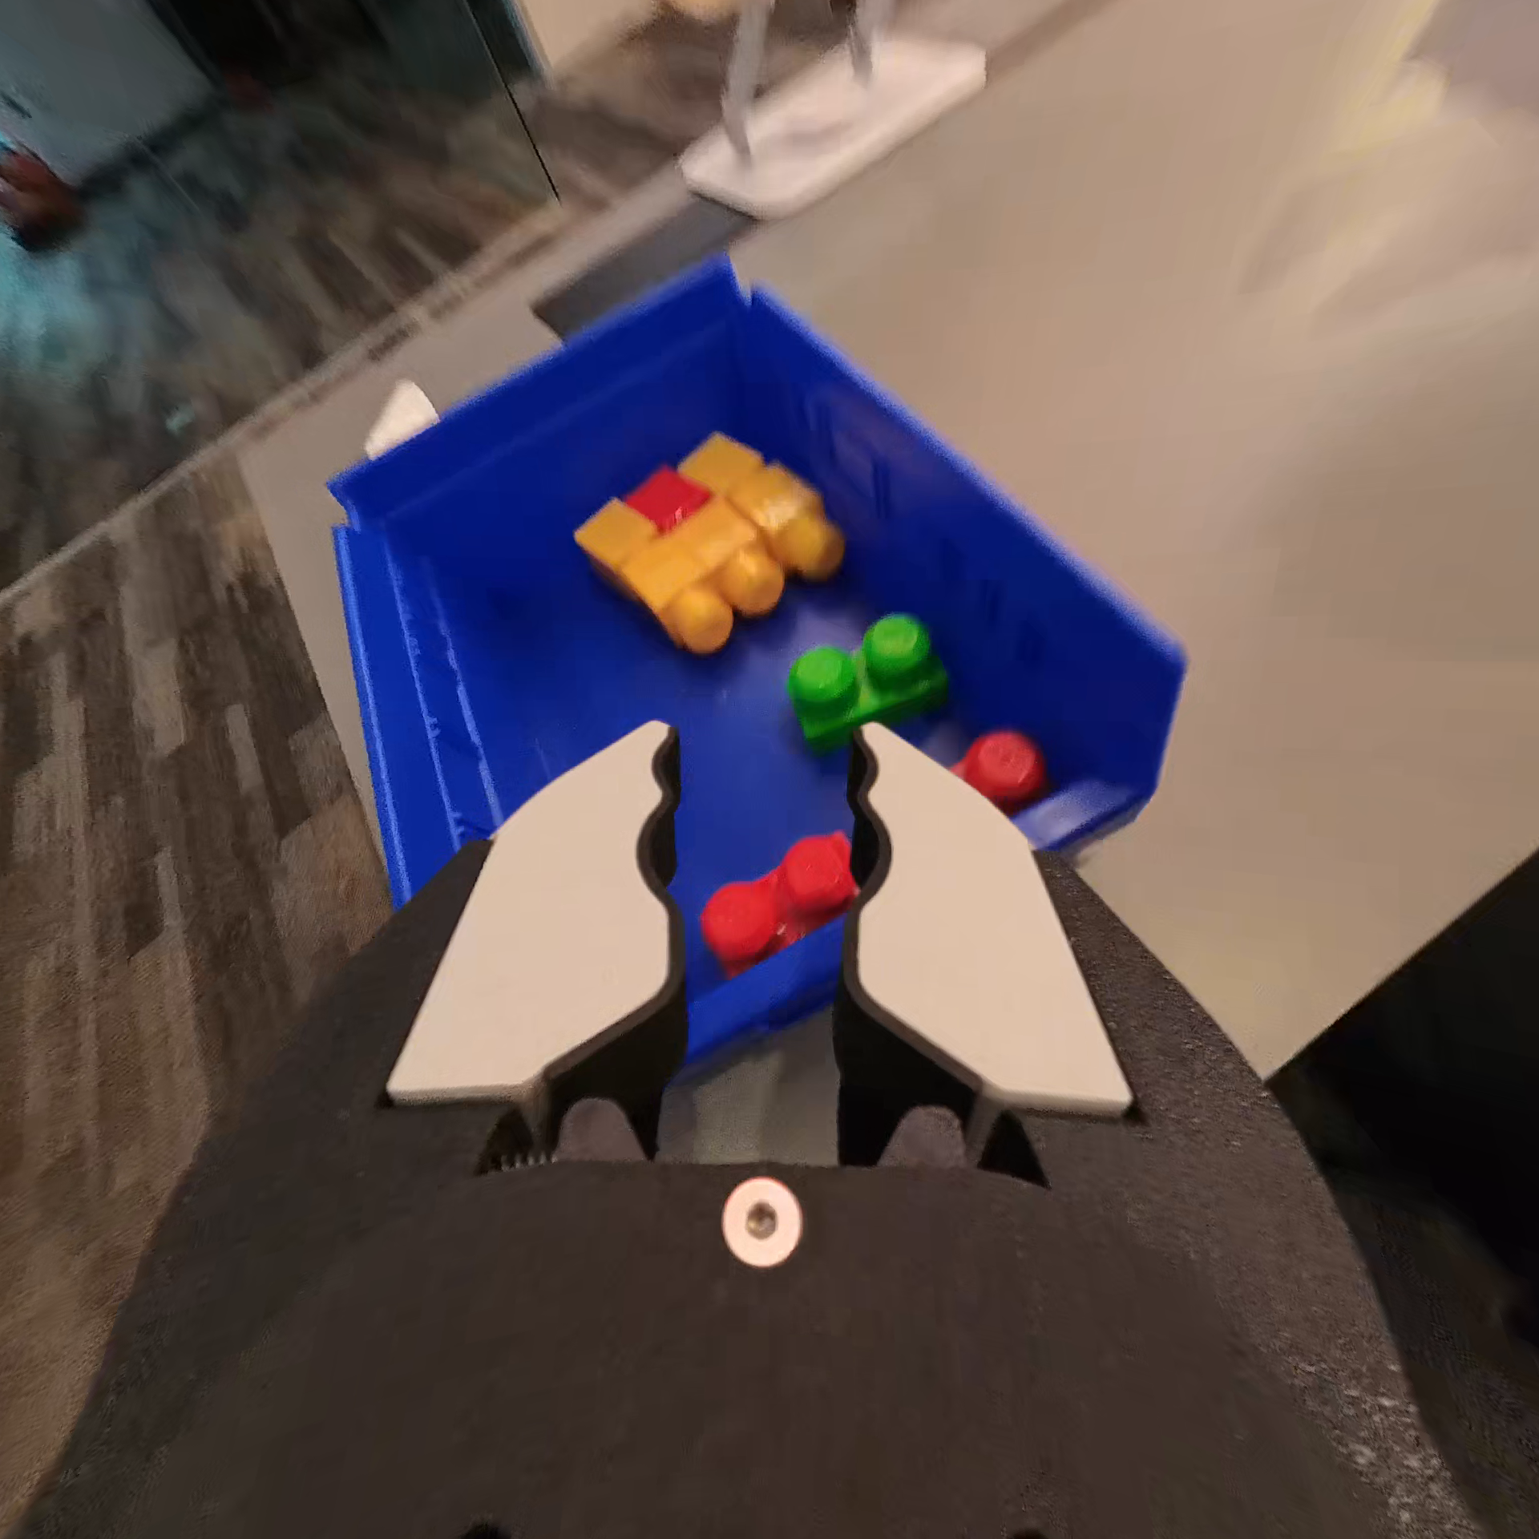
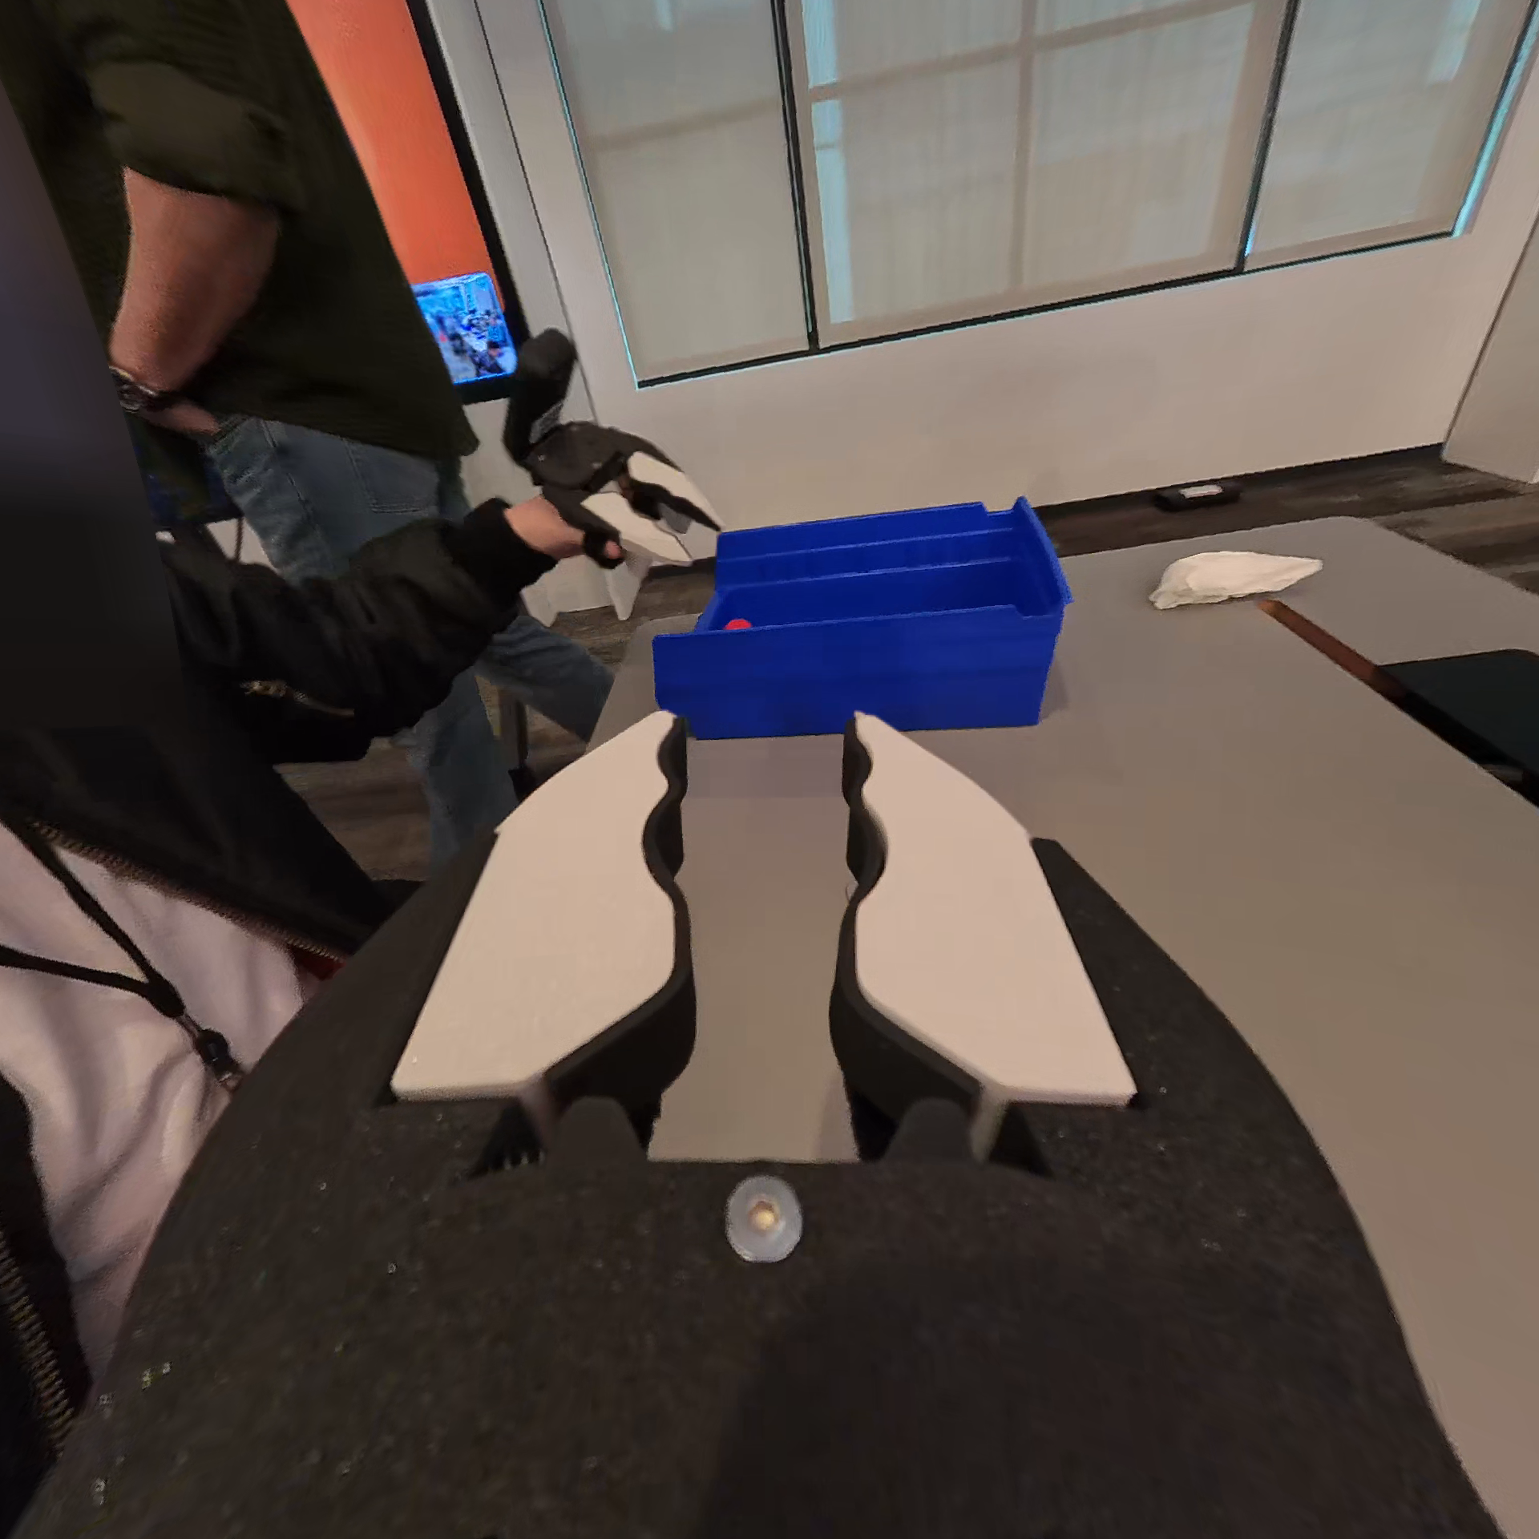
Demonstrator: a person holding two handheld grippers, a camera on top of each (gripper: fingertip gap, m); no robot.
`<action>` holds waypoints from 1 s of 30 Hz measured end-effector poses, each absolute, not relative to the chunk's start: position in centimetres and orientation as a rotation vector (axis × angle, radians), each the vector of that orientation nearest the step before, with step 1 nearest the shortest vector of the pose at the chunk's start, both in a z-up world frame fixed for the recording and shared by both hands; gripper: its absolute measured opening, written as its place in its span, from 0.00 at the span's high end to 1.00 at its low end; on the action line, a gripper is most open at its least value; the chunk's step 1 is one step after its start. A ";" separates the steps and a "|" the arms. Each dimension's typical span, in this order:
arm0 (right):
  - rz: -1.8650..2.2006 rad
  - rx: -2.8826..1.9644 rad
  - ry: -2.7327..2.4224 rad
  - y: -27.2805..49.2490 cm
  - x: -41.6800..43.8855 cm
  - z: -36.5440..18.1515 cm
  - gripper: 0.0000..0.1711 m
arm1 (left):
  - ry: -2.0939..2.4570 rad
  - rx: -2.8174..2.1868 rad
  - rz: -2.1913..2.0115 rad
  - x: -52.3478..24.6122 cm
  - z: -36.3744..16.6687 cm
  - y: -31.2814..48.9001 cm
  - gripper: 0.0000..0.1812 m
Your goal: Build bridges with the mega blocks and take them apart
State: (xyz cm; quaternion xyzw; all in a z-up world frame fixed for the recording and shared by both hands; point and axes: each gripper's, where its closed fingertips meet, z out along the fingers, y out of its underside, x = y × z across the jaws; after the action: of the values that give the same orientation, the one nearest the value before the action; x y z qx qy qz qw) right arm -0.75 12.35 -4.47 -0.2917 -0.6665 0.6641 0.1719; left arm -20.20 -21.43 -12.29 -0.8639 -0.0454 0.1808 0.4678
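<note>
Both grippers held open and empty, blocks all in the bin.
Left gripper (image 1: pixel 762 733) is poised above bin (image 1: pixel 533 466): red block (image 1: pixel 779 903) seen between its fingers, green block (image 1: pixel 866 679) beyond, yellow cluster (image 1: pixel 708 541) farthest. Right gripper (image 2: pixel 766 724) is held short of the bin's near wall.

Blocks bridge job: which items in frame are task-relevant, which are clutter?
Job:
- blue plastic bin
- yellow-and-red joined block cluster
- green two-stud block
- red two-stud block
- red block at the bin wall
- left tongs, right tongs, both open

Clutter:
- crumpled white cloth
- white stand base
</note>
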 end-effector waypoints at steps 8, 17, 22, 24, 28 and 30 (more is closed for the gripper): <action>1.966 -0.887 -1.984 9.7 -2.8 -6.7 0.80 | 0.271 -2.474 0.235 -21.4 -15.8 -22.0 0.82; 1.957 -0.938 -2.022 8.6 -3.8 -8.5 0.80 | 0.564 -2.478 0.385 -24.6 -16.7 -15.2 0.82; 1.922 -0.952 -2.057 8.4 -3.7 -8.4 0.80 | 0.431 -2.495 0.387 -28.0 -18.1 -11.3 0.84; 1.911 -0.957 -2.074 8.4 -3.5 -8.5 0.80 | 0.242 -2.598 0.411 -30.0 -19.6 -11.2 0.79; 1.906 -0.949 -2.094 8.4 -3.0 -8.5 0.80 | -0.124 -2.563 0.374 -30.5 -21.3 -10.5 0.81; 1.901 -0.947 -2.103 8.5 -2.9 -8.6 0.80 | -0.216 -2.503 0.363 -30.5 -21.5 -10.1 0.79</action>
State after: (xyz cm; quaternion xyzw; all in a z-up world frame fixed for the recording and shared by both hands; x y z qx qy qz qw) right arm -2.90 8.51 -8.63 -0.3157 -0.7016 0.6343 0.0762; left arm -30.46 -10.06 -21.50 -0.9415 -0.0813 0.1367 0.2970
